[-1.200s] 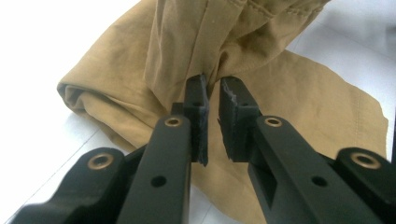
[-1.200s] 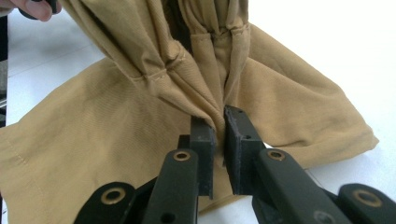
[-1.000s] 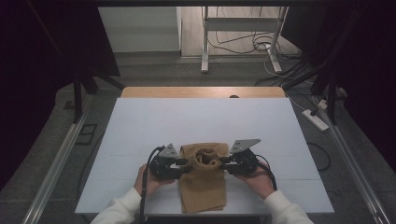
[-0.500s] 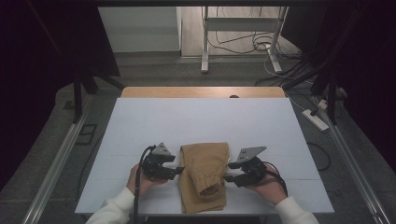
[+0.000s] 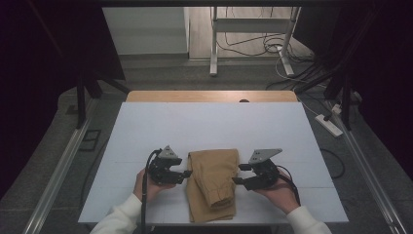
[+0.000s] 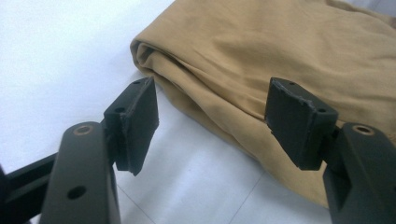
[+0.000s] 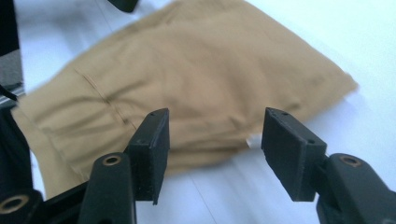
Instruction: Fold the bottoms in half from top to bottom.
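Tan cloth garment lies folded at six o'clock on the white table, flanked by the left gripper at its nine o'clock and the right gripper at three, both with jaws spread wide and holding nothing. The risk: a pinch that catches just the top layer could drag the fold open. No label or writing is readable; a small white tag at the hem looks blank.

You face a white table with a strip of bare wood along its far edge, lit pale against dark surroundings. Grey floor flanks it. Beyond, a white metal frame stands over tangled cables, and a white power strip lies at your right.
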`<state>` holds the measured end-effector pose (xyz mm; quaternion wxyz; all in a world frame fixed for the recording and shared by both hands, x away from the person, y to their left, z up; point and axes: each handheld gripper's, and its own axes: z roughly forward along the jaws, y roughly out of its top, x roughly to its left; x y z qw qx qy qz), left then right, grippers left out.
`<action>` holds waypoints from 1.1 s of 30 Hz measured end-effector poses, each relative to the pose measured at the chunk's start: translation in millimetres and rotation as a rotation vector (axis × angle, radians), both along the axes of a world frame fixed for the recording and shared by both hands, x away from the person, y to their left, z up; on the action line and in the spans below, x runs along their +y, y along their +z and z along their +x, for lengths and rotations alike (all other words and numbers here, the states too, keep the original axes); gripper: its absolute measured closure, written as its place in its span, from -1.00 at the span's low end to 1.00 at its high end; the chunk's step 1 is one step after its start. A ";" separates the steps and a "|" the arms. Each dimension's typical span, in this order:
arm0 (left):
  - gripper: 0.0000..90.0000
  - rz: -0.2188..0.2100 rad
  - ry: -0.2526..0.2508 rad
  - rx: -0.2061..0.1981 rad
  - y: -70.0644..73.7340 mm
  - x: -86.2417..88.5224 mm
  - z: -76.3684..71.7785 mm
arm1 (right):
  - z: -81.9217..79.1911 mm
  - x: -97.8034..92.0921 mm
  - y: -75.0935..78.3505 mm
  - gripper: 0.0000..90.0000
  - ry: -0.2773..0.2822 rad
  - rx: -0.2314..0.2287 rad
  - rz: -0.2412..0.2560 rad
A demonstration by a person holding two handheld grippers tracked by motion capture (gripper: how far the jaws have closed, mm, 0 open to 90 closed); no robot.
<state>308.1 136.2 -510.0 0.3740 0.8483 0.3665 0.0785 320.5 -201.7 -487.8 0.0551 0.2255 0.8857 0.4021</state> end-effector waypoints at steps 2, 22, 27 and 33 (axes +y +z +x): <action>-0.24 0.000 0.001 -0.001 0.2 0.2 0.2 | -0.4 7.6 3.5 -0.11 0.015 0.011 0.022; -0.27 -0.007 0.033 0.002 -0.5 7.8 3.8 | -11.9 97.5 -4.0 -0.22 0.105 0.026 -0.071; -0.27 -0.010 0.042 0.001 -1.1 10.5 5.2 | -12.1 104.1 -15.1 -0.22 0.090 0.059 -0.126; -0.27 -0.006 0.039 0.000 -0.4 10.6 4.7 | -11.3 106.9 -27.4 -0.08 0.060 0.085 -0.206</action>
